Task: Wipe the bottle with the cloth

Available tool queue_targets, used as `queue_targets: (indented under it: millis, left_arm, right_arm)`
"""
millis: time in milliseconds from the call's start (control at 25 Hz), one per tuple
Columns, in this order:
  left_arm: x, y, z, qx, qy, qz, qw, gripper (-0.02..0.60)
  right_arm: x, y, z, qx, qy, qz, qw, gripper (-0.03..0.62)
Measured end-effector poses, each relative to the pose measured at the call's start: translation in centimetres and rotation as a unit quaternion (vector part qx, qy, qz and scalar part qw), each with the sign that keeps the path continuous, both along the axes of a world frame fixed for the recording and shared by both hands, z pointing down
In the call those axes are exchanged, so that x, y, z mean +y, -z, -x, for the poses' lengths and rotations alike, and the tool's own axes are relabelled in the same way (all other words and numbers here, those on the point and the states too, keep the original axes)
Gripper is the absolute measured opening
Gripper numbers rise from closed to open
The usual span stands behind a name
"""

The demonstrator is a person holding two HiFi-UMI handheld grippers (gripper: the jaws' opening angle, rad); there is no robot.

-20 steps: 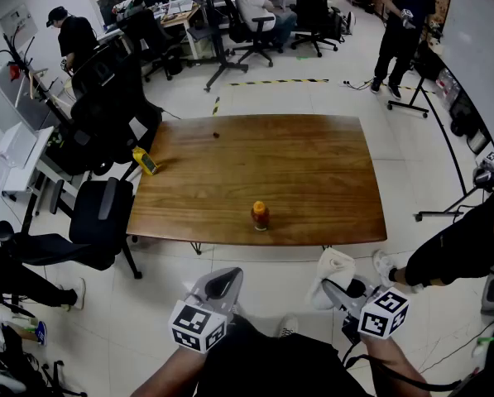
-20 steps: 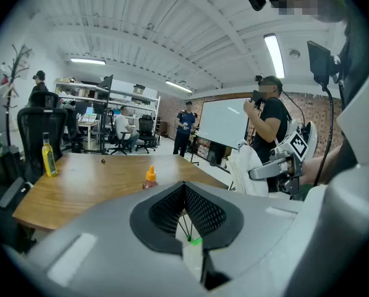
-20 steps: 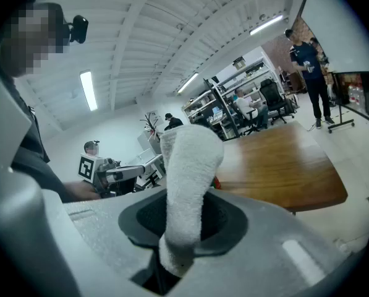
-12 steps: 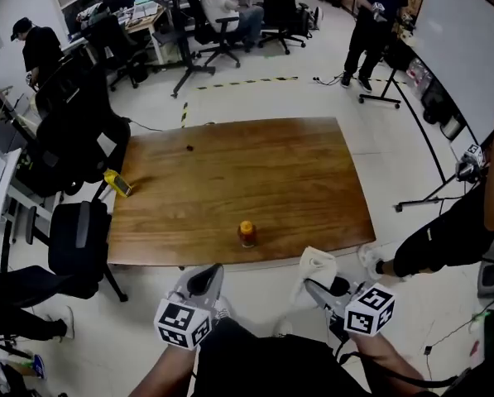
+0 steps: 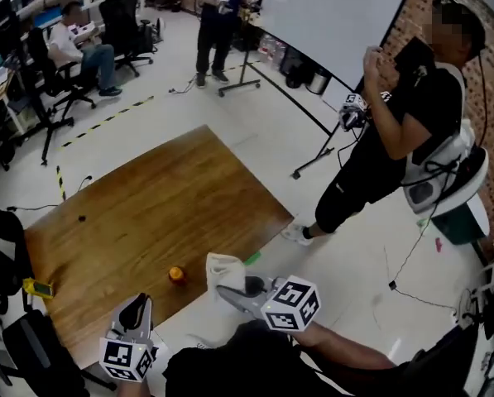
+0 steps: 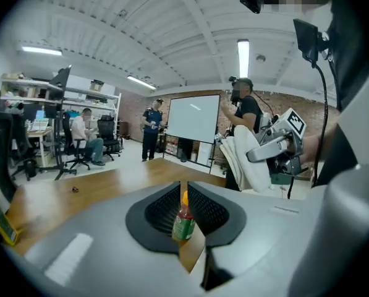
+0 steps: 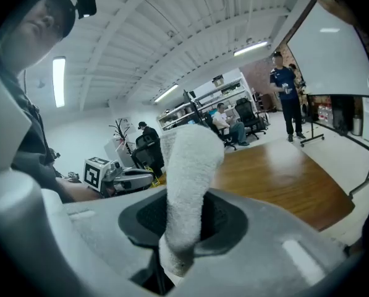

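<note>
— What's nearest?
— The left claw [image 6: 183, 187], low at the left, just off the near edge of the surface [image 5: 147, 213]; its jaws are drawn almost together with only a thin slit between them, and they hold nothing.
— And the other one?
— The right claw [image 7: 183, 218] is clamped on a white cloth [image 7: 187, 166]; the cloth stands up out of the jaws in a folded bundle, at the near edge of the surface.
— Where's the bottle [image 5: 175, 275]?
— Upright on the wooden surface, close to its near edge; it has an orange cap and a green label, stands just left of the cloth, and neither claw touches it.
— Anything further out?
— A yellow object [image 5: 38, 287] at the surface's left edge; a small dark thing [image 5: 82, 218] toward the far side; beyond, a person [image 5: 395, 131] stands on the floor near a whiteboard [image 5: 329, 15].
</note>
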State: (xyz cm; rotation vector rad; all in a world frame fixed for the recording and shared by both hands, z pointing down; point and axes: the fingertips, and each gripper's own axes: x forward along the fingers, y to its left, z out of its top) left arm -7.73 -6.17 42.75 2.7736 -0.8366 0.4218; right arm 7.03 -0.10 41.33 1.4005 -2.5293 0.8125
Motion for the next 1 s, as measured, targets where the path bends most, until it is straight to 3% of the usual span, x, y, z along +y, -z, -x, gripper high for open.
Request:
queue_targets:
  millis: [160, 320, 480, 640, 760, 880, 1000]
  left_arm:
    - [0.9, 0.4, -1.1, -0.009, -0.056, -0.006, 0.9984, 0.081]
    - [1.1, -1.1, -3.4, -0.032, -0.108, -0.021, 0.9934, 0.137]
    - [0.9, -2.6, -4.0, -0.053, -0.102, -0.035, 0.9928, 0.176]
    - [0.3, -4.6, -5.3, -0.064, -0.118, -0.025, 0.9907, 0.237]
    - [0.2, -6.8, -7.1, -0.096, -0.142, -0.030, 0.9849, 0.261]
    - [0.2, -8.6, -8.9, -0.114, -0.159, -0.026, 0.9803, 0.262]
    - [0.1, -9.4, -10.1, -0.105, -0.163, -0.020, 0.9809, 0.268]
  right_arm:
    - [1.4, 1.8, 0.5, 0.029, -0.020, -0.001, 0.999, 0.072]
    - [0.9, 1.9, 0.0, 0.085, -0.007, -0.014, 0.996, 0.072]
    - [-1.2, 2.0, -0.1, 0.137, 0.052, -0.028, 0.989, 0.073]
    - [-4.2, 1.8, 1.2, 0.197, 0.124, -0.045, 0.971, 0.072]
    - [-6.0, 1.2, 3.9, 0.250, 0.211, -0.057, 0.943, 0.073]
    - [-6.4, -0.4, 6.3, 0.325, 0.307, -0.049, 0.893, 0.074]
    - [-6.6, -2.1, 7.9, 0.383, 0.372, -0.045, 0.844, 0.074]
